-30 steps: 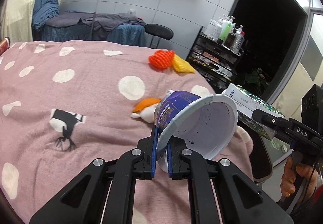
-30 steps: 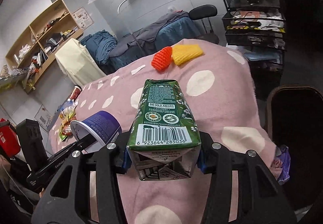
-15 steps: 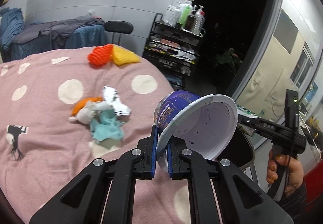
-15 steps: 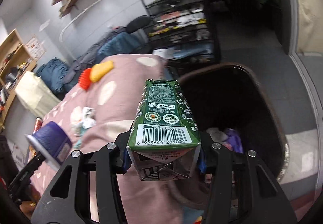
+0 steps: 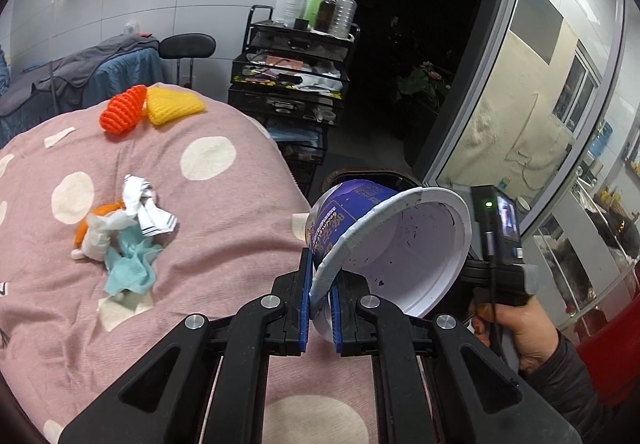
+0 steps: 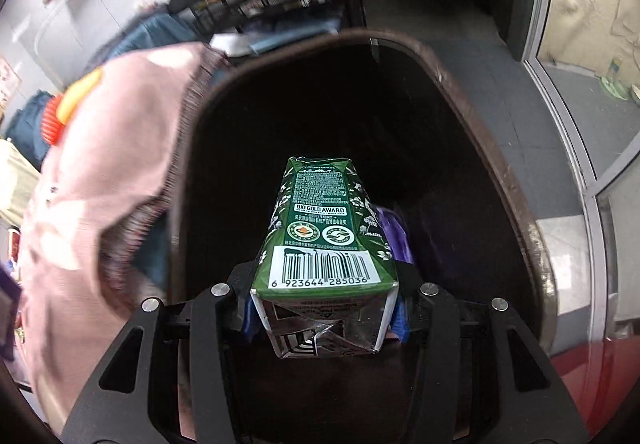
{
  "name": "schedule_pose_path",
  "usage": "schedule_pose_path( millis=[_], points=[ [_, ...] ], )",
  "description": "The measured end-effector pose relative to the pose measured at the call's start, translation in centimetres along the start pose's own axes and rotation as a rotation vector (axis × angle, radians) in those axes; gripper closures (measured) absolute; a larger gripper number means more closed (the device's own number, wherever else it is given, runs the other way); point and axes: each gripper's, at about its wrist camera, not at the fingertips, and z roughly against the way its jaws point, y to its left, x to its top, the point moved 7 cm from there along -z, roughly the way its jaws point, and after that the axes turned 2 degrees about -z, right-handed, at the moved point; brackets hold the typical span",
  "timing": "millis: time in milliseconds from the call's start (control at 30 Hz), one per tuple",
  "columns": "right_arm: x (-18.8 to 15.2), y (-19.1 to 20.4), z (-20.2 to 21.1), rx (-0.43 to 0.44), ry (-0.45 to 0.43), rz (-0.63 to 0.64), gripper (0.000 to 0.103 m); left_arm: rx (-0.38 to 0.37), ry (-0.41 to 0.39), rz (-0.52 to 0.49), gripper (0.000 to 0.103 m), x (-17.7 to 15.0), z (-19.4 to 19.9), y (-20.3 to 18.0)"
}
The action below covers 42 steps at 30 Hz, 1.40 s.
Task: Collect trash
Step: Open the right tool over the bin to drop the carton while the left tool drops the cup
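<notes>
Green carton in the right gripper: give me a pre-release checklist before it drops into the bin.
1. Right gripper shut on the green carton: ok.
2. Carton over the trash bin opening, inside the rim: ok.
3. Pink blanket clear of the drop path: ok, it only drapes over the bin's left rim.
4. Room in the bin: cannot tell, the interior is dark; some purple trash shows beside the carton.
5. Left gripper shut on the purple cup rim: ok.
6. Cup over the bin: not ok, it hangs above the blanket edge.
</notes>
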Motion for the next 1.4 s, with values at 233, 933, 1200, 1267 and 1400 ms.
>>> schedule_pose_path(
  millis=[233, 933, 1200, 1267, 1400],
  points=[
    [-0.5, -0.2, -1.4, -0.020, 0.030, -0.008, 0.052, -0.021, 0.030, -0.028, 0.094, 0.2, -1.5, -1.4],
    [1.3, -7.0, 11.0, -0.078, -0.361, -0.224, 0.034, -0.112, 0.178, -0.154, 0.094, 0.3, -8.0, -8.7],
    [1.9, -8.5, 13.4, -0.090, -0.418, -0.252, 0.030, -0.118, 0.248, -0.196, 0.094, -0.3, -11.0, -10.8],
    [1.9, -8.6, 13.5, -0.089, -0.419, -0.251, 0.030, -0.106, 0.252, -0.210, 0.094, -0.3, -11.6, -11.2],
    [1.9, -8.6, 13.3, -0.090, -0.416, -0.250, 0.030, -0.102, 0.263, -0.223, 0.094, -0.5, -12.3, -11.6]
  ],
)
